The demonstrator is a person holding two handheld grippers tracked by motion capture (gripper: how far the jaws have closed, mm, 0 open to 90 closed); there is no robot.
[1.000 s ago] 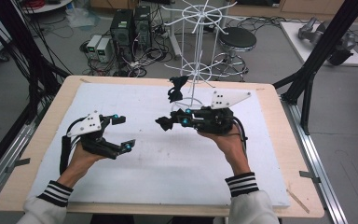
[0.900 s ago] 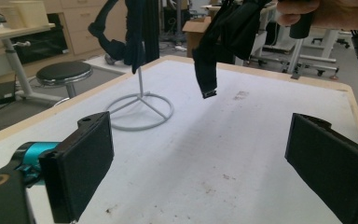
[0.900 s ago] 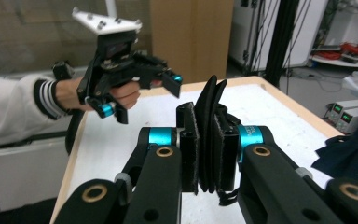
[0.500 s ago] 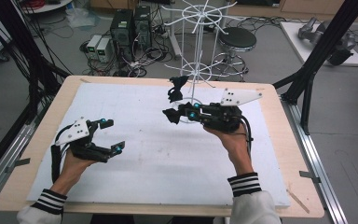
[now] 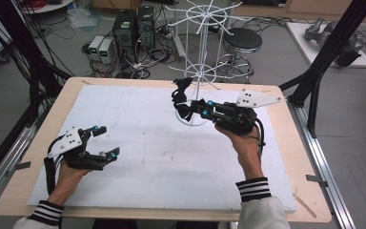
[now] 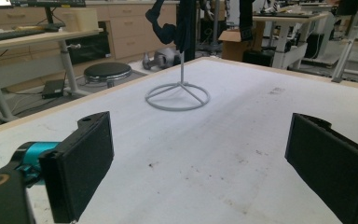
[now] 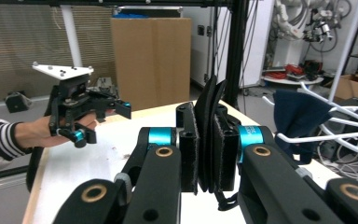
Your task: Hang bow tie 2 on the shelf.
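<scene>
A dark sock point(image 7: 210, 126) is pinched between the pressed-together jaws of the right gripper point(image 5: 187, 110), just beside the white wire rack point(image 5: 195, 71), where one other dark sock point(image 5: 180, 90) already hangs. The hanging step seems to be in hand; next, the sock must be lifted over a free arm. The left gripper point(image 5: 106, 142) is held spread and empty over the table point(image 5: 147, 143). Two socks, one rack and two grippers are counted.
</scene>
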